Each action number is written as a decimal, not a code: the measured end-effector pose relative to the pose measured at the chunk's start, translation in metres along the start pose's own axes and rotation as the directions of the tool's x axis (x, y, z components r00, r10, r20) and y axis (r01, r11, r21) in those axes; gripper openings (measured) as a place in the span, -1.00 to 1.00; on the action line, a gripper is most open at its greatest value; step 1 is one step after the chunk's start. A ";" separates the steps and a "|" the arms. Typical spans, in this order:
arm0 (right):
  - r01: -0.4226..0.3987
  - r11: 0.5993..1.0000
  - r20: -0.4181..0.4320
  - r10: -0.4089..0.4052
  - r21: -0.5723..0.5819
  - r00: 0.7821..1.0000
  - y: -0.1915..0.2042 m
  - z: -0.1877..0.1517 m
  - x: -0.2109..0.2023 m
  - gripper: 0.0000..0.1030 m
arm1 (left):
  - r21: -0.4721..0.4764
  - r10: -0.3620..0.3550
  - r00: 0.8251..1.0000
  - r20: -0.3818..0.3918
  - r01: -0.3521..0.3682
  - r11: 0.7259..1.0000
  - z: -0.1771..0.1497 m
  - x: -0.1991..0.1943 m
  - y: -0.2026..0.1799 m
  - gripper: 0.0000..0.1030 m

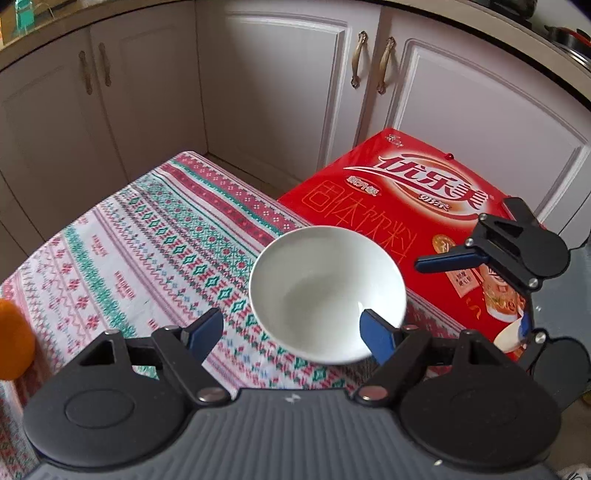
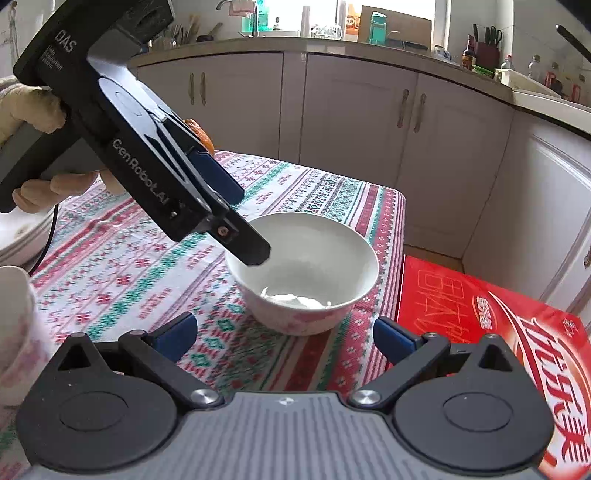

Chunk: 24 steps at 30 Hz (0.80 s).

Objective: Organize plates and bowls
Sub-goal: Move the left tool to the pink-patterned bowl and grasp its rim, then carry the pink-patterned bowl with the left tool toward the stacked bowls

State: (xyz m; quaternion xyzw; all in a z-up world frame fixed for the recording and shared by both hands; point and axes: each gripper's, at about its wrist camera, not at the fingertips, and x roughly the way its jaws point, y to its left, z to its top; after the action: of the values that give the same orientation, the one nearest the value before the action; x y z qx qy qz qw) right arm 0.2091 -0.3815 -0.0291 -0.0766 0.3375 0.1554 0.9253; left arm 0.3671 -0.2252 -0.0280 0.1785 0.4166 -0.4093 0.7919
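We hang our left hand-held gripper [image 1: 291,330] wide open astride the white bowl's [image 1: 327,291] rim on the tabletop [image 1: 155,236], ready to pinch it, while our right hand-held gripper [image 2: 284,334] waits open, empty.

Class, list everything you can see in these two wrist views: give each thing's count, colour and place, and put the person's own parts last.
bowl: one, white, empty, near the tablecloth's corner
tablecloth: one, red, green and white pattern, covering the table
red box: one, red with white lettering, beside the table's corner
orange object: one, orange, at the table's far left edge
plates: a white stack, at the left edge of the right wrist view
cabinets: white doors with brass handles, behind the table
counter clutter: bottles and jars, mixed colours, on the counter
left hand-held gripper: one, black with blue pads, open, one finger inside the bowl
right hand-held gripper: one, black with blue pads, open, before the bowl
hand: one, holding the left hand-held gripper
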 end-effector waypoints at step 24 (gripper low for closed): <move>-0.009 1.000 0.027 0.009 0.005 1.000 -0.012 0.006 0.023 0.65 | 0.035 -0.044 0.998 -0.053 0.046 0.998 0.020 0.036 0.003 0.12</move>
State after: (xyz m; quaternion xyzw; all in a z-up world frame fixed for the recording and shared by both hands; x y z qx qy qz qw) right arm 0.2334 -0.3862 -0.0393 -0.0708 0.3259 0.1598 0.9291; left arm 0.3914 -0.2534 -0.0459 0.1942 0.4337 -0.4298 0.7678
